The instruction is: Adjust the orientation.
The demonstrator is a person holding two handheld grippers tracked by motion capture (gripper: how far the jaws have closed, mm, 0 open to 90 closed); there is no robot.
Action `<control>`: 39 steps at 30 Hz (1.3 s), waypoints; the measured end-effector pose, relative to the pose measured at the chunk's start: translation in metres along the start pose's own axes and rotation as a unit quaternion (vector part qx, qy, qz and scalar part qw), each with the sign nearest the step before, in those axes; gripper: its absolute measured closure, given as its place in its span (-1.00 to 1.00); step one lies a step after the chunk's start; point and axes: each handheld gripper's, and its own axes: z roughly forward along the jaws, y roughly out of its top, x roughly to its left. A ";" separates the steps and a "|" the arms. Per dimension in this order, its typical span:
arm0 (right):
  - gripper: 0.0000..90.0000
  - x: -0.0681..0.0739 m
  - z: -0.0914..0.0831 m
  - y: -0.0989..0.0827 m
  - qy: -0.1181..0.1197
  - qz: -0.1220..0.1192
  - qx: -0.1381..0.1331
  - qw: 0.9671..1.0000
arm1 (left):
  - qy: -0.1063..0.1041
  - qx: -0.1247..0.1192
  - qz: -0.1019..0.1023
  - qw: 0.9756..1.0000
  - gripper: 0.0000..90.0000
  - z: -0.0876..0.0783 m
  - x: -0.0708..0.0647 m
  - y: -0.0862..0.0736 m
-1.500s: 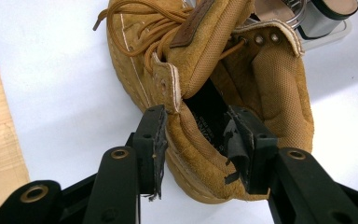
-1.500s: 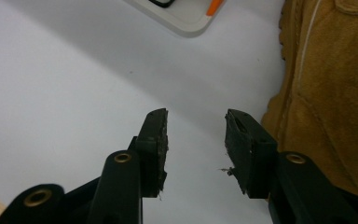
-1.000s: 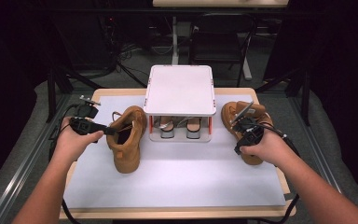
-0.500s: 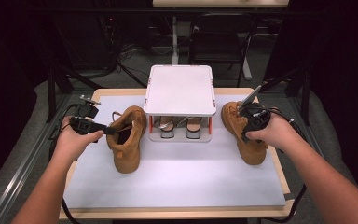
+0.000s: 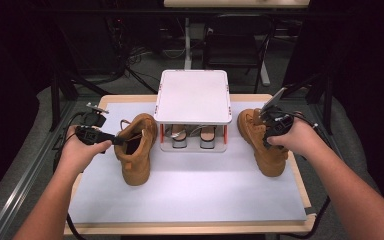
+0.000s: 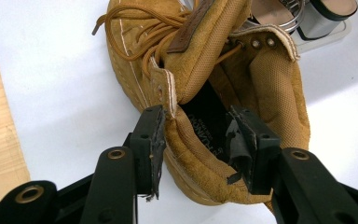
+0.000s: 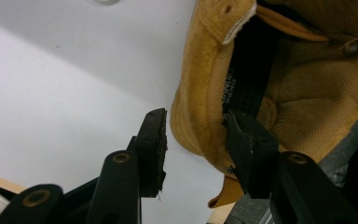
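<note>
left gripper (image 6: 193, 140): we straddle the left boot (image 5: 136, 147) collar near the worktop's left edge, jaws half spread, grip unclear | right gripper (image 7: 196, 142): same at right boot (image 5: 262, 142), right edge | risk: soft collar folds, boot slips or tips.

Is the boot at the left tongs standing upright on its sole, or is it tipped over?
Upright. The left boot stands on its sole on the white mat, its opening facing up.
</note>
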 end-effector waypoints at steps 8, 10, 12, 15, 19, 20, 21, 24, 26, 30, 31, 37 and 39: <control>0.34 -0.003 0.016 0.002 -0.001 0.004 0.006 1.000 | 0.000 0.001 -0.001 1.000 0.26 0.002 0.001 -0.001; 0.41 -0.004 0.019 0.003 0.000 0.003 0.011 1.000 | 0.000 0.000 -0.003 1.000 0.26 0.002 0.002 -0.002; 0.47 -0.005 0.022 0.004 0.001 0.002 0.013 1.000 | 0.000 0.002 -0.002 1.000 0.26 0.002 0.003 -0.002; 0.56 -0.006 0.023 0.006 0.010 0.003 0.018 1.000 | 0.000 0.001 -0.002 1.000 0.26 0.003 0.003 -0.002; 0.67 -0.006 0.022 0.006 0.011 -0.002 0.016 1.000 | 0.000 0.003 -0.004 1.000 0.26 0.004 0.003 -0.003; 0.69 -0.006 0.022 0.006 0.015 -0.002 0.013 1.000 | -0.001 0.004 -0.004 1.000 0.26 0.004 0.004 -0.003; 0.70 -0.005 0.021 0.007 0.016 -0.003 0.009 1.000 | 0.000 0.004 -0.005 1.000 0.26 0.004 0.004 -0.003; 0.73 0.000 0.020 0.009 0.018 -0.013 0.000 1.000 | 0.000 0.003 -0.005 1.000 0.26 0.004 0.004 -0.003; 0.74 0.004 0.020 0.011 0.017 -0.025 0.003 1.000 | 0.000 0.001 -0.005 1.000 0.26 0.004 0.004 -0.003; 0.76 0.012 0.018 0.014 0.021 -0.031 -0.002 0.999 | 0.000 0.002 -0.006 1.000 0.26 0.004 0.004 -0.003; 0.76 0.014 0.017 0.014 0.025 -0.037 0.001 0.999 | -0.001 0.004 -0.005 1.000 0.26 0.004 0.004 -0.003; 0.77 0.032 0.014 0.012 0.029 -0.065 0.000 0.997 | 0.000 0.002 -0.007 1.000 0.26 0.004 0.004 -0.004; 0.77 0.037 0.014 0.010 0.032 -0.067 -0.004 0.997 | -0.001 0.002 -0.004 1.000 0.26 0.003 0.004 -0.003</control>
